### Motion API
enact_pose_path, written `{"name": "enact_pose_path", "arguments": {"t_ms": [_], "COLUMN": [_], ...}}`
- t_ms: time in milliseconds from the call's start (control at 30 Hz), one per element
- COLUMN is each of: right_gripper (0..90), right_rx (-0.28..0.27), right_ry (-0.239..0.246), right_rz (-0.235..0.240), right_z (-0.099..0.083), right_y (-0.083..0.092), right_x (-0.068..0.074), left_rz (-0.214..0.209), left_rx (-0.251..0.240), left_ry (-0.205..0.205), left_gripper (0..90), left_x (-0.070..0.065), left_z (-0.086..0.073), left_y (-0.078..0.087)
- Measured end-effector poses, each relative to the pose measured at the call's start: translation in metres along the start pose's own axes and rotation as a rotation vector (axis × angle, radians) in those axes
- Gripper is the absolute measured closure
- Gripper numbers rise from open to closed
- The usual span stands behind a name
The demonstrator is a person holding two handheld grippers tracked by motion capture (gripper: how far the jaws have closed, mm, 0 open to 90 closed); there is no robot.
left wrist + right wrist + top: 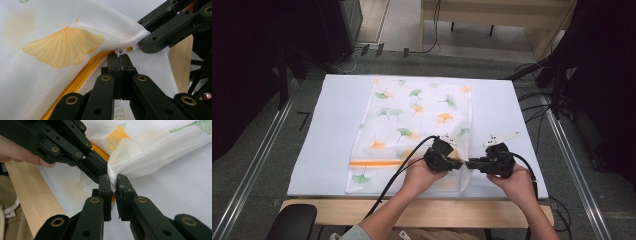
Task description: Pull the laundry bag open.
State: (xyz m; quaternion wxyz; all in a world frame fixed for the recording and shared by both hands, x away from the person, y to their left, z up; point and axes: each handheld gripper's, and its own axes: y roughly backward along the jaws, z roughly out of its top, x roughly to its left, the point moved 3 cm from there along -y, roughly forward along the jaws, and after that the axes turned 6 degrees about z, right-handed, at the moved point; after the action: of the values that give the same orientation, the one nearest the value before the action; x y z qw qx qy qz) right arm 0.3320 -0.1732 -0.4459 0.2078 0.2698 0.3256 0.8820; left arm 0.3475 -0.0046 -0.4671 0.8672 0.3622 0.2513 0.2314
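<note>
A white mesh bag (pixel 412 132) printed with ginkgo leaves lies flat on the white worktop (pixel 327 130), reaching to its near edge; whether something is inside, I cannot tell. An orange zipper (pixel 82 77) runs along its near end. Grey floor surrounds the table. The left gripper (pixel 121 61) is closed on the white zipper pull (pixel 120 52). The right gripper (pixel 113 182) pinches the bag's corner fabric just beside it.

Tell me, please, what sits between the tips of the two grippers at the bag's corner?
In the left gripper view, the zipper's white pull: the left gripper pinches it, the right gripper clamps the mesh bag beside it.
</note>
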Motion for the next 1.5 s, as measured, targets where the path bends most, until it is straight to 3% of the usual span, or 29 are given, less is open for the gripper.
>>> {"name": "enact_pose_path", "arguments": {"t_ms": [133, 233, 367, 467, 733, 1067, 1267, 1500], "right_gripper": [85.6, 85.6, 85.6, 85.6, 85.4, 85.2, 85.1, 85.4], "right_rx": [-0.004, -0.012, -0.023, -0.018, -0.012, -0.012, -0.014, -0.008], "right_ry": [-0.008, -0.017, -0.011, -0.014, -0.015, -0.023, -0.024, -0.024], "right_rz": [0.003, 0.006, 0.007, 0.006, -0.003, -0.013, -0.019, -0.021], "right_z": [0.000, 0.000, -0.001, -0.002, -0.002, -0.003, -0.003, -0.003], "right_y": [0.002, 0.003, 0.006, 0.005, 0.005, 0.006, 0.006, 0.005], "right_x": [-0.001, -0.002, -0.004, -0.005, -0.006, -0.009, -0.009, -0.009], "left_rz": [0.024, 0.024, 0.062, 0.050, 0.055, 0.052, 0.056, 0.056], "left_rx": [0.004, 0.004, 0.018, 0.024, 0.031, 0.033, 0.030, 0.045], "left_ry": [-0.006, 0.002, 0.001, 0.018, 0.002, 0.010, -0.011, -0.013], "left_gripper": [90.0, 90.0, 90.0, 90.0, 90.0, 90.0, 90.0, 90.0], "left_x": [0.004, 0.012, 0.026, 0.032, 0.028, 0.026, 0.020, 0.025], "left_z": [-0.001, -0.004, -0.010, -0.013, -0.014, -0.014, -0.016, -0.016], "left_y": [0.002, 0.007, 0.013, 0.014, 0.015, 0.015, 0.018, 0.021]}}
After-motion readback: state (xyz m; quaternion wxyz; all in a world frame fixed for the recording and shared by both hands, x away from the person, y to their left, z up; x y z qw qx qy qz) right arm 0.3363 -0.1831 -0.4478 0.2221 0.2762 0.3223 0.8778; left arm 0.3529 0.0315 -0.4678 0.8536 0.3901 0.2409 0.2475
